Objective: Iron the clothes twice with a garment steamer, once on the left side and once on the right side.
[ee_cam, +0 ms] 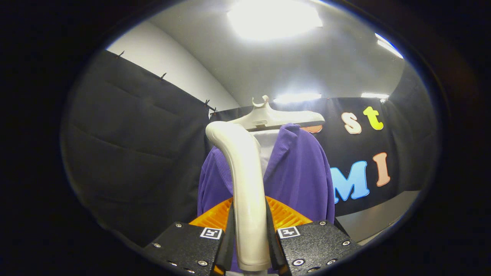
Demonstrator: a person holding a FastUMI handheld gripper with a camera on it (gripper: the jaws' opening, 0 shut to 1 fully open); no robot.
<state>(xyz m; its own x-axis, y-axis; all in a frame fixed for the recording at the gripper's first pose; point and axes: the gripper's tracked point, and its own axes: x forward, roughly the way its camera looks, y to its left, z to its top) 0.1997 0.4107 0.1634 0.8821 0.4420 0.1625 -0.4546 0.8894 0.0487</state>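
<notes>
A purple garment point(299, 172) hangs on a white hanger point(276, 117) just beyond my fingers, with a white panel showing at its open neck. My gripper point(249, 234) is shut on the cream-white handle of the garment steamer point(245, 184), which rises between the fingers and curves over to the left at its top, level with the hanger's shoulder. The black fingers point(228, 237) press the handle from both sides. The steamer's head is hidden behind the handle, against or close to the garment's left half; I cannot tell if it touches.
Black cloth walls stand to the left point(134, 145) and behind the garment. An orange ribbed part point(285, 216) of the gripper sits behind the fingers. A pale floor strip point(379, 214) shows to the lower right. Ceiling lights point(274, 17) glare overhead.
</notes>
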